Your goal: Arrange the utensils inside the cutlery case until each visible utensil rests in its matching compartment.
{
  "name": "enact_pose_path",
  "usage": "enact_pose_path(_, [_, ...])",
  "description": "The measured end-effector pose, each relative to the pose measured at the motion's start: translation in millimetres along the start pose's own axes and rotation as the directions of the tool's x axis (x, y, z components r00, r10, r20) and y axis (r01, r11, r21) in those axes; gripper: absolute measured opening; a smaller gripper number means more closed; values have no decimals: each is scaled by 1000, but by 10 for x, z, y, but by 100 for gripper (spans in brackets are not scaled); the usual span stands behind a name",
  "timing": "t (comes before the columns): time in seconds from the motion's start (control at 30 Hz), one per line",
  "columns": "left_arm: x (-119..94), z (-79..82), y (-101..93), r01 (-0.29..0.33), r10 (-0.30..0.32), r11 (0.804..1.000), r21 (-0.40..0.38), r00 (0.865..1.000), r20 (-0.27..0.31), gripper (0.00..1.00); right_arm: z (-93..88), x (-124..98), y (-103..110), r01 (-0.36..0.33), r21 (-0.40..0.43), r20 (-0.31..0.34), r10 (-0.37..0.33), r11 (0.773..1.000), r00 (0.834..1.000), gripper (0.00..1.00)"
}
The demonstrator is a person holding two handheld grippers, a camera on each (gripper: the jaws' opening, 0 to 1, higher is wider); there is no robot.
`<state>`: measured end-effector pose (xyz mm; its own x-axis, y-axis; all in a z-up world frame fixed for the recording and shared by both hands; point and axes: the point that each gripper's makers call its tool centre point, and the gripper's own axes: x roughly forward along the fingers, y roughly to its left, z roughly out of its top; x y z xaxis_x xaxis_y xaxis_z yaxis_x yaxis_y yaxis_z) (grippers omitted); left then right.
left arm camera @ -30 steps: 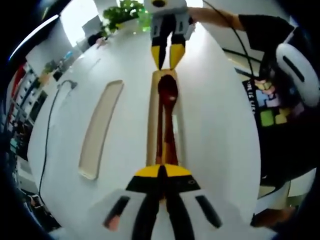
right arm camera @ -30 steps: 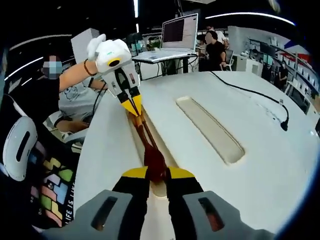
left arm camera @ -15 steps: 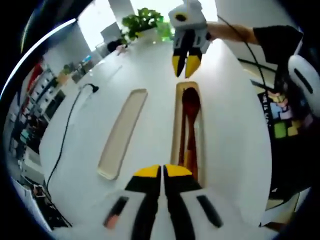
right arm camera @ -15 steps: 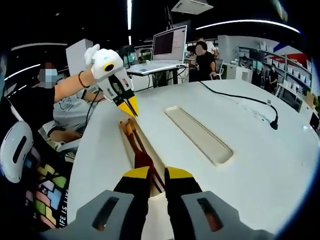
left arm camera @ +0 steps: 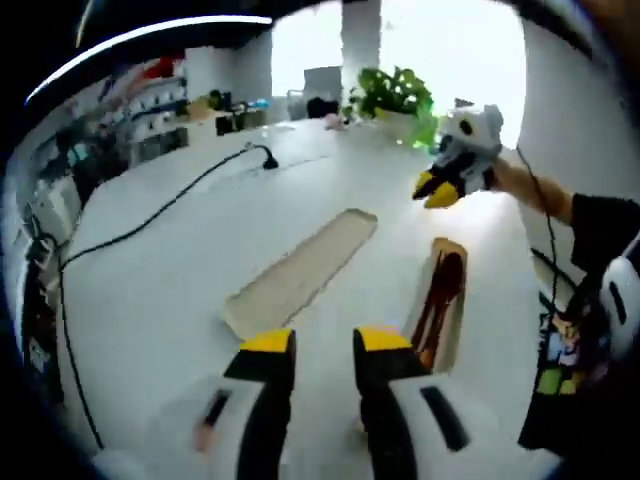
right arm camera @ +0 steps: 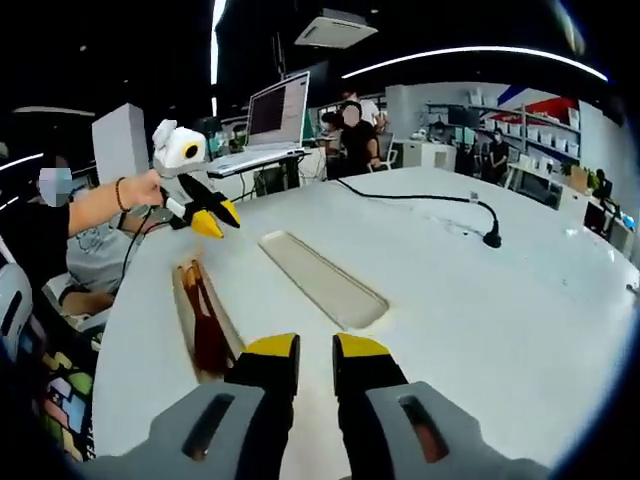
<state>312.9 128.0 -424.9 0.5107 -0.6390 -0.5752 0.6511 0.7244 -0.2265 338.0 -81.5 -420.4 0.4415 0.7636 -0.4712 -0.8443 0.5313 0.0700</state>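
Two wooden utensils [left arm camera: 440, 300] lie lengthwise in the case [left arm camera: 455, 330], so the sorting looks done or nearly so; its lid [left arm camera: 300, 272] lies well apart, not yet put on. The left gripper [left arm camera: 322, 345] hangs above the white tabletop [left arm camera: 160, 290] with fingers slightly parted, holding nothing; the right gripper [right arm camera: 316, 352] likewise. Around them is an office: a cable [right arm camera: 440, 205], a laptop [right arm camera: 275, 112], a plant [left arm camera: 392, 92], seated people.
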Motion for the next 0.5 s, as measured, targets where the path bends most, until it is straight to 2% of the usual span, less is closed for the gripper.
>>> enact_pose_path(0.03, [7,4,49,0,1,998,-56,1000,10,27,3,16,-53,8,12,10,-8,1000,1000,14])
enact_pose_path(0.07, [17,10,111,-3,4,997,-80,1000,15,28,4,34,-93,15,24,17,-16,1000,1000,14])
enact_pose_path(0.13, [42,-21,271,-21,19,995,-93,1000,-22,30,-18,80,-96,-9,49,13,8,999,1000,14])
enact_pose_path(0.17, [53,13,332,-31,31,986,-162,1000,-4,33,-23,104,-86,-30,67,17,29,997,999,14])
enact_pose_path(0.23, [73,85,346,23,-14,968,-250,999,37,35,-28,143,-137,-19,116,35,15,993,999,15])
enact_pose_path(0.3, [97,100,406,17,-8,970,-242,999,39,42,-55,189,-179,-14,127,31,10,992,999,16])
enact_pose_path(0.37, [156,81,487,-21,27,969,-247,999,18,52,-83,224,-216,-8,136,24,5,991,1000,16])
enact_pose_path(0.43, [196,19,495,-26,22,958,-285,1000,-18,55,-107,281,-258,-6,144,18,3,990,1000,16])
enact_pose_path(0.5, [216,14,559,-51,47,953,-298,999,-18,58,-92,326,-354,18,170,24,-22,985,999,16])
